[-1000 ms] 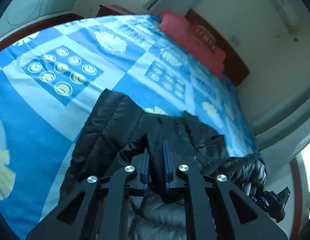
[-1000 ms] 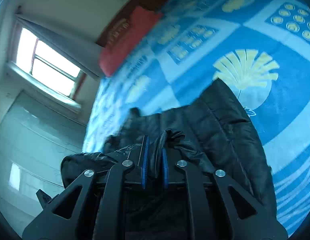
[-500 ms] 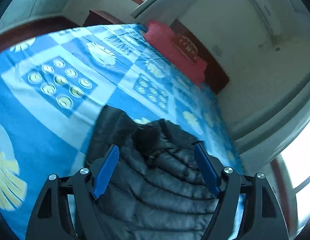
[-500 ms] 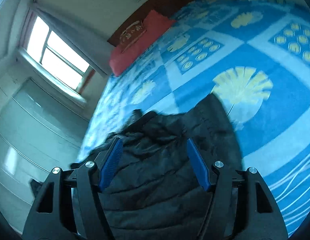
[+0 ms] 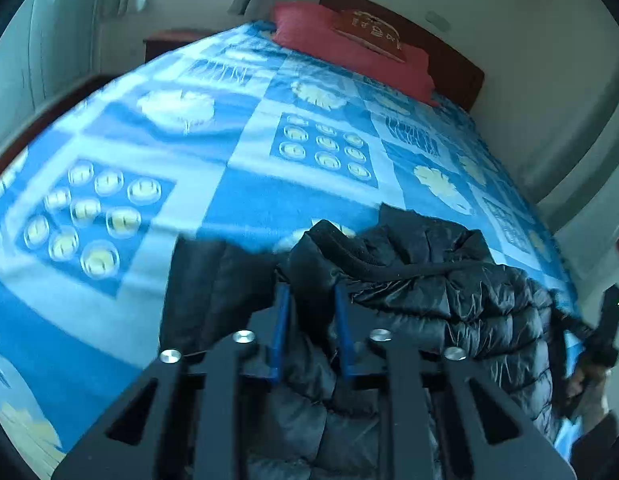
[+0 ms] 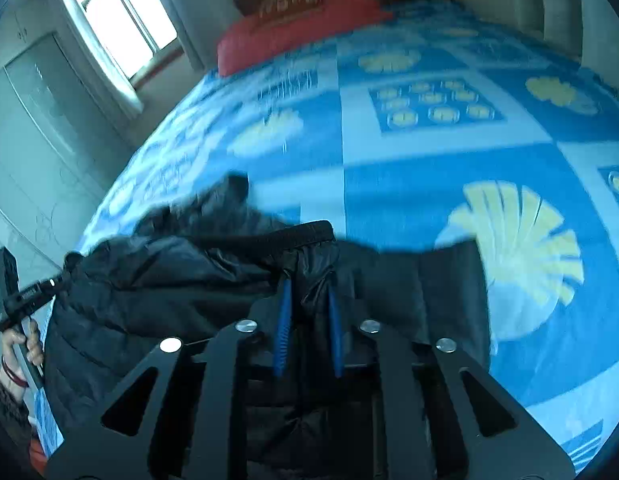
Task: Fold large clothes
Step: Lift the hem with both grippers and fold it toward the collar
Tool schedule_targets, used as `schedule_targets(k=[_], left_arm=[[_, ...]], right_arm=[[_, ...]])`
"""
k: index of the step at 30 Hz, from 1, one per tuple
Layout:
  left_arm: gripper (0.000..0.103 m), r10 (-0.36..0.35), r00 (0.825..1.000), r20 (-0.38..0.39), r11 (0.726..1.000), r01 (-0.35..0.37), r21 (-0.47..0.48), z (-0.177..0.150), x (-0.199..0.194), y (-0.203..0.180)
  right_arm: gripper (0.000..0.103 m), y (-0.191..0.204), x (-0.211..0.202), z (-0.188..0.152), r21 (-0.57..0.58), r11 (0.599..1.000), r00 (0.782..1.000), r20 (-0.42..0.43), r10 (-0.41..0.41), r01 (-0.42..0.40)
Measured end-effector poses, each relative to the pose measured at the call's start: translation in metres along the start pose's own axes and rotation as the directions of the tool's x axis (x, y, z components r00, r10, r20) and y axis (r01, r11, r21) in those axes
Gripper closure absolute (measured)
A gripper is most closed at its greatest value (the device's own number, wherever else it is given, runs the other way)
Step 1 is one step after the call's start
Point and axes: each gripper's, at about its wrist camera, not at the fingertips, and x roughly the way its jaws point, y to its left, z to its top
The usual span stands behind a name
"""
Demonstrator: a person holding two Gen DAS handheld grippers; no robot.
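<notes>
Both tongs, left (image 5: 309,300) and right (image 6: 308,286), are closing on the black jacket (image 5: 429,304) at the bed's (image 5: 237,160) near edge, seemingly to fold it.

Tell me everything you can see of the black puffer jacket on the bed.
The black puffer jacket is shiny, quilted in horizontal rows, with a ribbed dark edge band. It lies crumpled at the near end of the blue patterned blanket. The left gripper and right gripper are each closing on a fold of its fabric.
</notes>
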Motion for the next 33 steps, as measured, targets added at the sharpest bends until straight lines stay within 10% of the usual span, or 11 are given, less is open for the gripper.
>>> schedule_targets(k=[13,19,24,29,33], left_arm=[[0.086,0.172,0.985,-0.005,0.985,-0.172,-0.010,0.025,0.068,0.007],[0.064,0.125,0.992,-0.004,0.990,-0.125,-0.071,0.025,0.050,0.021],[0.044,0.175,0.982,0.073,0.972,-0.161,-0.170,0.028,0.000,0.039],[0.044,0.076,0.991,0.106,0.995,-0.068,-0.072,0.011,-0.026,-0.011],[0.043,-0.068,0.995,0.067,0.997,0.070,-0.029,-0.014,-0.013,-0.065]], right_arm=[[0.081,-0.011,0.070,0.011,-0.007,0.983,0.982,-0.044,-0.182,0.181],[0.050,-0.016,0.052,0.012,0.037,0.976,0.977,-0.028,-0.213,0.214],[0.048,-0.005,0.012,0.007,0.089,0.966,0.967,0.052,-0.250,0.245],[0.048,0.068,-0.008,-0.003,-0.054,0.974,0.968,0.136,-0.209,0.218],[0.050,0.115,0.011,-0.012,-0.083,0.996,0.997,0.067,-0.028,0.034]])
